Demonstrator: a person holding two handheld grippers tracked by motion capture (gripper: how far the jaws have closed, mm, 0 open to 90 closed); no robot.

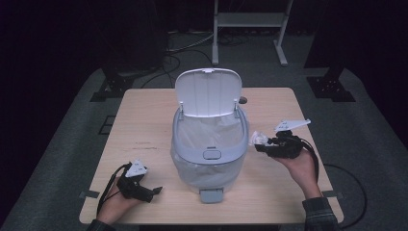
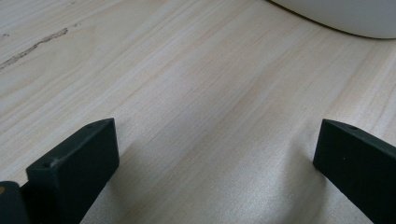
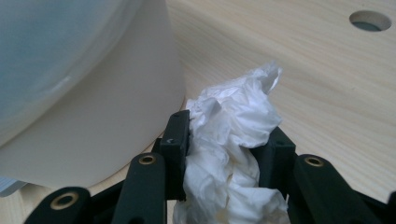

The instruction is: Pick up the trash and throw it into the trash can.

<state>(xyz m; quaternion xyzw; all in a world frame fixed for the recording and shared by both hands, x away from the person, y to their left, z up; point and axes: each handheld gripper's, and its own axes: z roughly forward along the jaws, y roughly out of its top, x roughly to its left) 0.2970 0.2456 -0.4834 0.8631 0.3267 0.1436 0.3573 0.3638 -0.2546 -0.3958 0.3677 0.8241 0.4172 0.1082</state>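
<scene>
Left tool (image 1: 155,191), lower left of frame, jaws wide above bare counter (image 1: 144,125). Right tool (image 1: 255,145) at centre right clamps crumpled tissue (image 3: 233,140), long axis along the jaws, tip toward open-lidded bin (image 1: 210,144).

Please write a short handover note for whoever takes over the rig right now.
Right tool: shut on a crumpled tissue, held beside the trash bin, at its right side, near rim height.
Left tool: open, holding nothing, low over the wooden table at the bin's front left.
Bin: mid-table, lid up, liner bag in place.
Done: tissue gripped.
Left, probably: drop the tissue into the bin.
</scene>
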